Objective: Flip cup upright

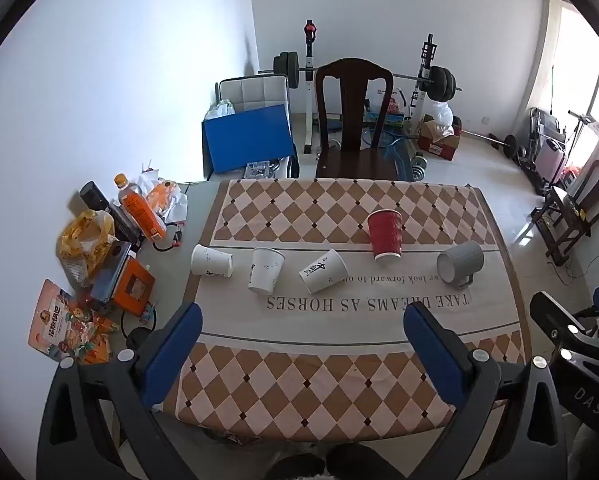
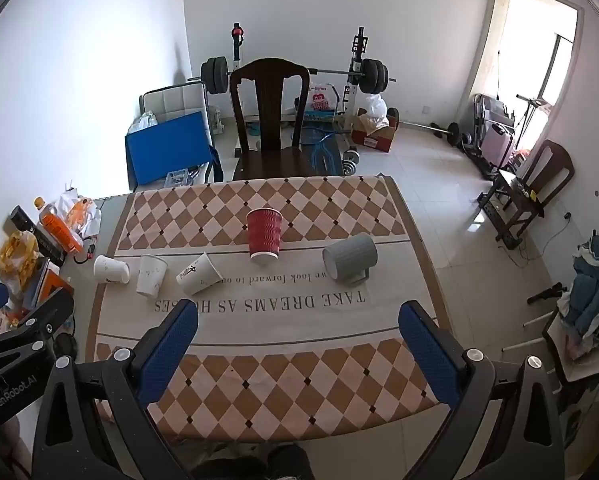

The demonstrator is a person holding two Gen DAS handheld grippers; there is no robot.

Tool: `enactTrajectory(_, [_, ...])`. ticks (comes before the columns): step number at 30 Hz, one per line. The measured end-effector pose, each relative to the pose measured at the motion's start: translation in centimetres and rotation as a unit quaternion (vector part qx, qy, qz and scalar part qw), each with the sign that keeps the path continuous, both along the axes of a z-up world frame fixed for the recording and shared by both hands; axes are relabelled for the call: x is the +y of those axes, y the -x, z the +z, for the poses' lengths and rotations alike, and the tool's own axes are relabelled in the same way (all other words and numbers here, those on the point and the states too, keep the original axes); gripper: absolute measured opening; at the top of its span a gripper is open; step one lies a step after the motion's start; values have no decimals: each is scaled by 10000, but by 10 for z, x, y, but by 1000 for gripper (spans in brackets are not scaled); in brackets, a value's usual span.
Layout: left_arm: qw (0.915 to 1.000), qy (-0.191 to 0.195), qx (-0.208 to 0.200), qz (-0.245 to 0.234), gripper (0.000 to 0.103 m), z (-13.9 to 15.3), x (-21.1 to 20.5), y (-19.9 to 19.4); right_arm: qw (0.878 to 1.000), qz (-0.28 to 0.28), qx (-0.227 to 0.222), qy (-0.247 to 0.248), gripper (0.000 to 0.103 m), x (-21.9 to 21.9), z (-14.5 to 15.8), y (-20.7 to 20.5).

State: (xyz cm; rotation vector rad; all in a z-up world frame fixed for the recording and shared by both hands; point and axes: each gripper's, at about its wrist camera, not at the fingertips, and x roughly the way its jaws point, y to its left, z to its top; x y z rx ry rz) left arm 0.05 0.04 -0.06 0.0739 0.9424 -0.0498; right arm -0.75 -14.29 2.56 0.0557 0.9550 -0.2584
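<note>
Red ribbed paper cup (image 2: 264,234) upside down at mid-table, rim on the checked tablecloth (image 2: 259,380); white paper cups and grey mug (image 2: 350,258) tipped alongside. Left gripper (image 1: 301,320) and right gripper (image 2: 297,320) released, empty, hovering near, probably choosing.

I'm looking into a lived-in room of a home. A dark wooden dining chair (image 1: 353,120) stands at the far edge of the surface (image 1: 351,320), which wears a checkered cloth. Behind it, top centre, a barbell rack (image 1: 427,76) with weight plates lines the white wall; snack packets (image 1: 65,324) and an orange drink bottle (image 1: 139,208) clutter the left.
</note>
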Motion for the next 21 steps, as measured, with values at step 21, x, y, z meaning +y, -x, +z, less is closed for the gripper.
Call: enactTrajectory(21, [10000,67,-15,1,103,2,5,5,10000,8,27,60,102,3,-2,-1])
